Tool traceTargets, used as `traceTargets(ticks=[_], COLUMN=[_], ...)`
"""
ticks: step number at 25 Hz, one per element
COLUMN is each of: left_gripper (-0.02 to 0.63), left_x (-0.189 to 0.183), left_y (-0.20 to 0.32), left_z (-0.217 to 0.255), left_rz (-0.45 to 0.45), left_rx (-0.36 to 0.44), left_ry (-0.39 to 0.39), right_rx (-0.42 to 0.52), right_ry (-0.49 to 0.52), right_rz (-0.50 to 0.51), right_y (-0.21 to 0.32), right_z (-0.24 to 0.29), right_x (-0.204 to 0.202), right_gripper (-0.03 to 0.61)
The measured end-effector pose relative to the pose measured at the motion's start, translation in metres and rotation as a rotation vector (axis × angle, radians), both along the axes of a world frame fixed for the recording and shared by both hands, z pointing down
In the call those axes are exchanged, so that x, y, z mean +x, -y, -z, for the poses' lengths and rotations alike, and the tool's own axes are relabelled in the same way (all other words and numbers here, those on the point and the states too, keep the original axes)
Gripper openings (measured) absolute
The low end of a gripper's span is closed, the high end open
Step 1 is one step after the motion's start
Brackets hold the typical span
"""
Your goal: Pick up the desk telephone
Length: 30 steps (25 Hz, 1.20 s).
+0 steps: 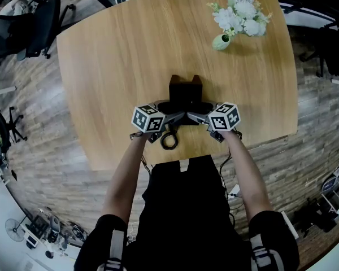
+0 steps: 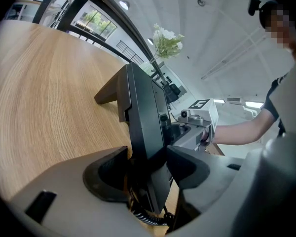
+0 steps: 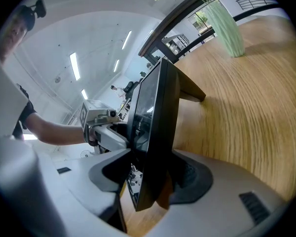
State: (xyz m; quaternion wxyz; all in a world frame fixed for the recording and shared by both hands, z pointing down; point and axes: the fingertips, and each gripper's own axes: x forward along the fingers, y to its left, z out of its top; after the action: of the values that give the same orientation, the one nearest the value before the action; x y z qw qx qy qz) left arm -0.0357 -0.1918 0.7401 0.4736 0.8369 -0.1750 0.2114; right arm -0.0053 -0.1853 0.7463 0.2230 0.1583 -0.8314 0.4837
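left tool (image 2: 147, 152): jaws standing wide apart, straddling the left edge of the desk telephone (image 1: 185, 92), apparently not clamping
right tool (image 3: 153, 154): doing the same on the right edge, jaws spread wide
desk telephone: sitting between both tools on the bench (image 1: 130, 49), near the person's edge, rear stand resting on the wood
cord (image 1: 169, 140): coil lying just in front
done: both tools sitting in place around it
left: closing on both edges, lifting; nothing is looking raised yet
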Motion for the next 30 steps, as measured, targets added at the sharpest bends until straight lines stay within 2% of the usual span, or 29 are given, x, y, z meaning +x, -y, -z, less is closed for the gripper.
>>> traceTargets(ticks=[16,30], left_gripper=[0.245,0.245], left_x=[-0.005,-0.021], left_y=[0.001,0.002], left_z=[0.010,0.058], left_rz=[0.022,0.026], left_rx=[0.012,0.085], left_ry=[-0.011,-0.022], right_rx=[0.002,0.075], right_ry=[0.012,0.010], right_rz=[0.001,0.002], right_y=[0.001,0.002], right_z=[0.010,0.058], right_x=[-0.005,-0.020], right_gripper=[0.247,0.245])
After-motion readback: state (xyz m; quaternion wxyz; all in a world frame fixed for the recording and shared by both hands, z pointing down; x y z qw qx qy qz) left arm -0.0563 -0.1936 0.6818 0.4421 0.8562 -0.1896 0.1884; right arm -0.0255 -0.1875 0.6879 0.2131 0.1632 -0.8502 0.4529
